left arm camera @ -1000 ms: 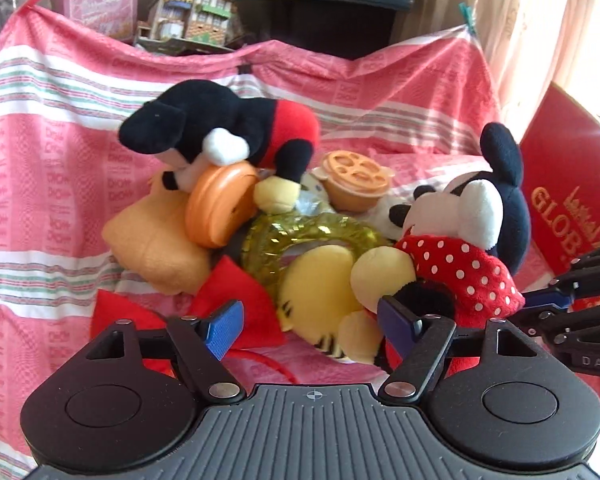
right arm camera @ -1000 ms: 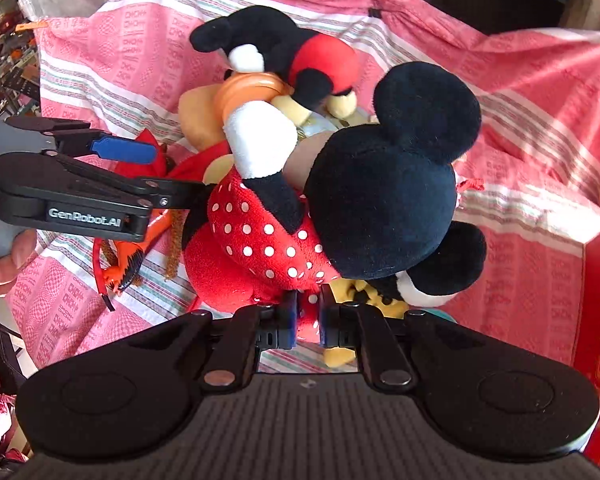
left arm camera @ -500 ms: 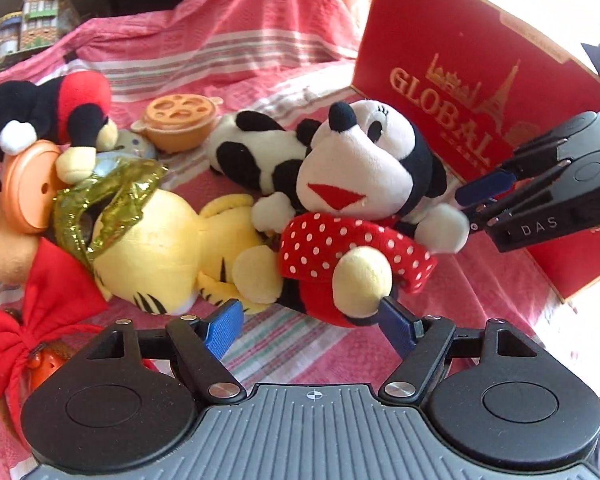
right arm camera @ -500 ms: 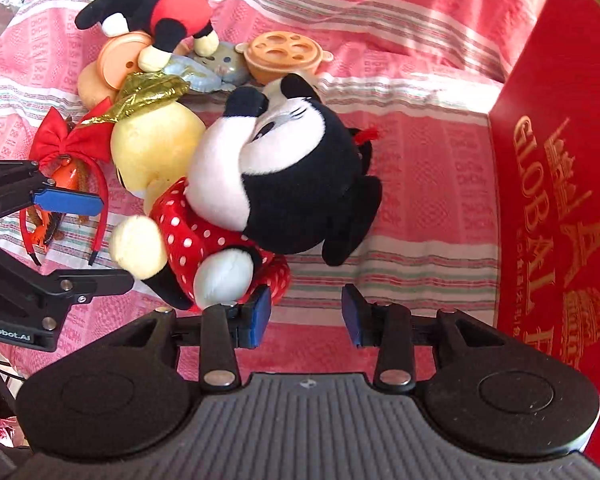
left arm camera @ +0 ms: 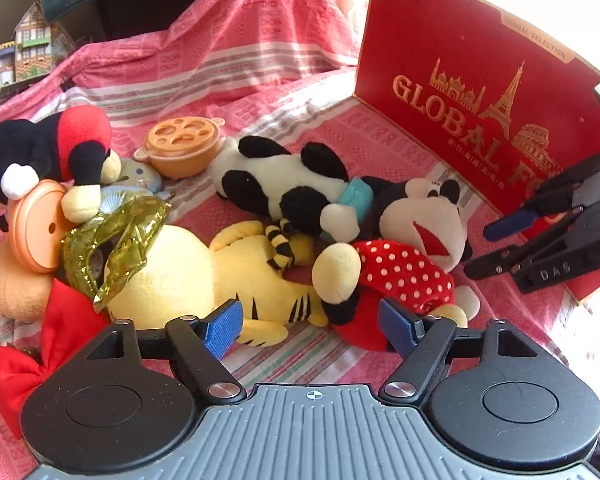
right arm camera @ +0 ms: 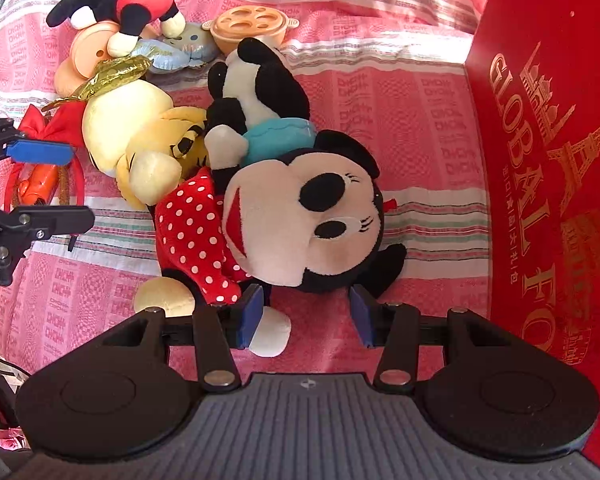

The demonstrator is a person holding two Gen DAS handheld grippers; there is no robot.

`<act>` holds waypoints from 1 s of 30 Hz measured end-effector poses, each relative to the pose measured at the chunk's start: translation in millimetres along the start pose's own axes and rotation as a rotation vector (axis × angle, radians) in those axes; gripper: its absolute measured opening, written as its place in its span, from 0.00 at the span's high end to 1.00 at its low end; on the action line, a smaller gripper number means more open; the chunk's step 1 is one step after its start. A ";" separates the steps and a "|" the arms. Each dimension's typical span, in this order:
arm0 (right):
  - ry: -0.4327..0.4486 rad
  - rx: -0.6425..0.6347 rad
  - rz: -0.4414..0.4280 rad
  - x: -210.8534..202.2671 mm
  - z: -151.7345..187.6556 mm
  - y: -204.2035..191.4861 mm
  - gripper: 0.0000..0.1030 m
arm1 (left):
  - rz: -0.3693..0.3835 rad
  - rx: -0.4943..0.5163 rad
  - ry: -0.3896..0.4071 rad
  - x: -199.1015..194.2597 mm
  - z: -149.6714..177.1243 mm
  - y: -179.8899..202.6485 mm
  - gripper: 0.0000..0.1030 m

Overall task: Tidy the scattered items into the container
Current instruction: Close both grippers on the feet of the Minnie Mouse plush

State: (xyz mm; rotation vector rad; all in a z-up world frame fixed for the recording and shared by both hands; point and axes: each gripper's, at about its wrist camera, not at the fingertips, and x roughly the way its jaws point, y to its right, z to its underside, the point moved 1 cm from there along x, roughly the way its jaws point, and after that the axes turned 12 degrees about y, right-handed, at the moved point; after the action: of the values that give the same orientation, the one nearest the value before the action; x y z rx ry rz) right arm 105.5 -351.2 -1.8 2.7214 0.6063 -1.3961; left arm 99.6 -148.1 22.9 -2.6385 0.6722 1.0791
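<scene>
Left wrist view: the left hand-held gripper (left arm camera: pixel 310 330) is spread wide and holds nothing, above the Minnie plush (left arm camera: pixel 400 264) lying beside the yellow tiger plush (left arm camera: pixel 204 268).

Right wrist view: the right hand-held gripper (right arm camera: pixel 306 318) is spread; one pad (right arm camera: pixel 249 316) seems to touch Minnie's white hand (right arm camera: pixel 270 334). The red box (right arm camera: pixel 548 184) stands nearby.

"GLOBAL" on red box (left arm camera: pixel 480 92)

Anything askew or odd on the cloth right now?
Yes: the Minnie plush lies face up on the pink cloth, outside the red box, leaning on the yellow tiger plush. The right gripper is open, holding nothing. No damage visible.
</scene>
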 end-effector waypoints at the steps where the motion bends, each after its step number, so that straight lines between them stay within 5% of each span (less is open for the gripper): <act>1: 0.000 0.000 -0.003 0.0 0.6 -0.6 0.48 | -0.006 -0.002 -0.002 5.2 -3.6 1.7 0.17; 12: -0.055 0.025 -0.038 2.2 27.4 -10.1 0.47 | -0.003 0.081 -0.081 64.9 -9.5 13.6 0.20; 15: -0.051 0.061 -0.038 4.3 31.2 -12.0 0.47 | 0.010 0.084 -0.098 71.1 -5.1 14.4 0.33; 16: -0.039 0.070 -0.047 1.6 30.6 -13.2 0.47 | 0.027 0.068 -0.101 70.4 -5.5 13.0 0.51; 19: -0.013 0.074 -0.091 -8.0 27.4 -18.6 0.47 | 0.052 0.033 -0.123 70.7 -6.4 10.2 0.70; 24: 0.021 0.082 -0.151 -13.3 13.8 -28.9 0.47 | 0.034 0.026 -0.153 71.7 -4.0 8.3 0.73; 30: 0.028 0.036 -0.194 -11.1 5.1 -46.5 0.39 | 0.020 -0.105 -0.241 61.5 7.0 -1.8 0.75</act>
State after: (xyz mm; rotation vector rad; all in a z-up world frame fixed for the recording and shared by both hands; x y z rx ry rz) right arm 79.6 -312.9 11.0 2.7790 0.8770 -1.4211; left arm 134.8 -164.4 -25.3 -2.5308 0.6075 1.4459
